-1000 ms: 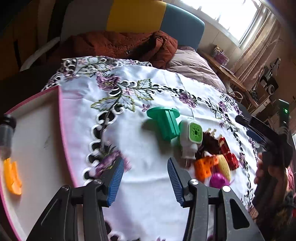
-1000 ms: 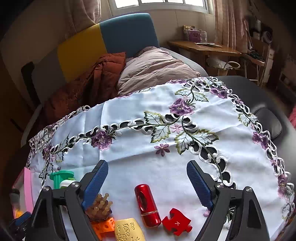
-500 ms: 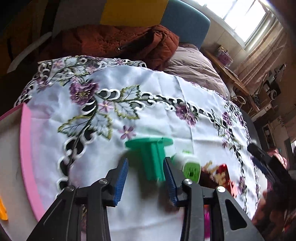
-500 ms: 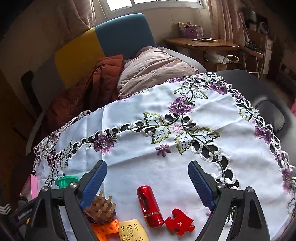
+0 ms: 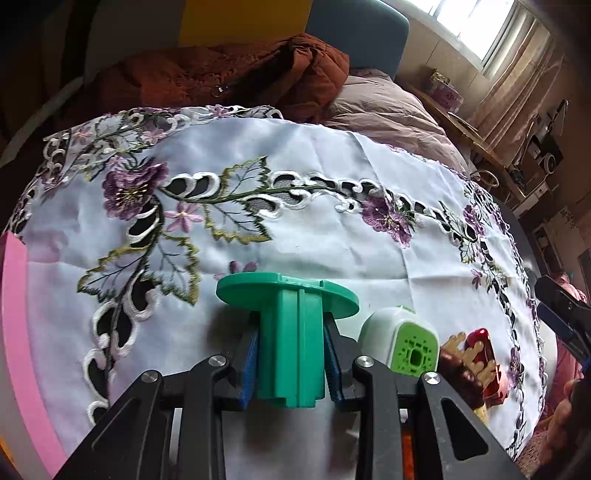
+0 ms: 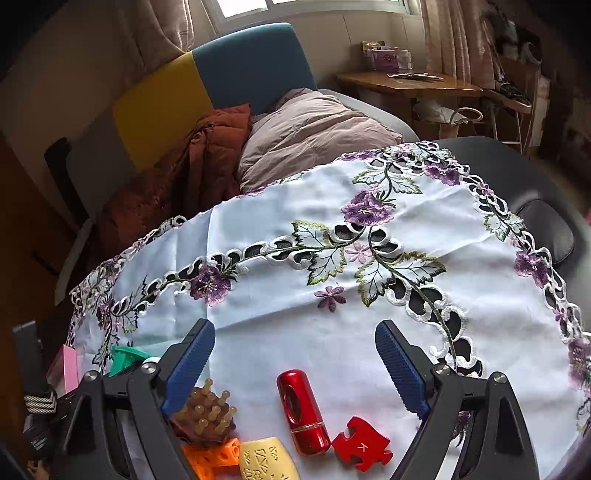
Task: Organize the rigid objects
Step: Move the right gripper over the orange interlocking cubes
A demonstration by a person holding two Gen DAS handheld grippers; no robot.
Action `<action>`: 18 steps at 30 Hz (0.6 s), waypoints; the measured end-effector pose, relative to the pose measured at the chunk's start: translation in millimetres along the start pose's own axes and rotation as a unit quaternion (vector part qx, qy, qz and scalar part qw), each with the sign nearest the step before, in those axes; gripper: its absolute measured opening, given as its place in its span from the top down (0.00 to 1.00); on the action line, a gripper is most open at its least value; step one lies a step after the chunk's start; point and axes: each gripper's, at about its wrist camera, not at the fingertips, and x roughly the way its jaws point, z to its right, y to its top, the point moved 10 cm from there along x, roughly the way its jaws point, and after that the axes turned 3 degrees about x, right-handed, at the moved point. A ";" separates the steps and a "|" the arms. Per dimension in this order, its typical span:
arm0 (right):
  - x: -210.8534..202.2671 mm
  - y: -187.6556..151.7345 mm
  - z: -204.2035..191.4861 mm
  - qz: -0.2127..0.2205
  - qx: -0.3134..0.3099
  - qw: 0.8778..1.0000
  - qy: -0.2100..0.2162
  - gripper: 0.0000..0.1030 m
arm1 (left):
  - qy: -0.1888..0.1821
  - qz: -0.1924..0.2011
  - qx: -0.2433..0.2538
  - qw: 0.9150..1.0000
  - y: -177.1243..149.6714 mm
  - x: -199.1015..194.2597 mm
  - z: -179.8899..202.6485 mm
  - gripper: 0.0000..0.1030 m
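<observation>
The left hand-held gripper (image 5: pixel 291 363) is closed on the green flanged piece (image 5: pixel 290 332); a pink-rimmed tray (image 5: pixel 22 332) lies to its left, its contents hidden. The right hand-held gripper (image 6: pixel 295 365) stands open above a red cylinder (image 6: pixel 303 411) and red puzzle piece (image 6: pixel 362 448) on the embroidered worktop cloth (image 6: pixel 369 295). Behind the worktop is a bed (image 6: pixel 314 129).

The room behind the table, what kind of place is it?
Most likely a lived-in home room: a round table under a white embroidered floral tablecloth, a yellow-and-blue upholstered chair with bedding, and a curtained window.
</observation>
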 end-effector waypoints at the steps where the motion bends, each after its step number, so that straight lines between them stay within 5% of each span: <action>1: 0.7 -0.6 -0.1 -0.002 -0.001 1.000 0.000 0.13 | 0.003 0.002 0.000 1.000 -4.0 -4.8 -2.7 0.71; 7: 4.4 -5.0 2.7 -0.017 0.006 1.000 0.004 0.15 | 0.015 0.012 0.005 1.000 -42.4 -38.8 -9.4 0.71; 13: 12.3 -15.2 -0.9 -0.044 0.003 0.999 0.012 0.34 | 0.018 0.016 0.045 0.999 -95.7 -53.0 6.7 0.71; 18: 16.4 -28.4 -14.6 -0.074 -0.013 0.996 0.041 0.49 | 0.047 0.052 0.097 0.993 -102.3 -50.9 13.1 0.71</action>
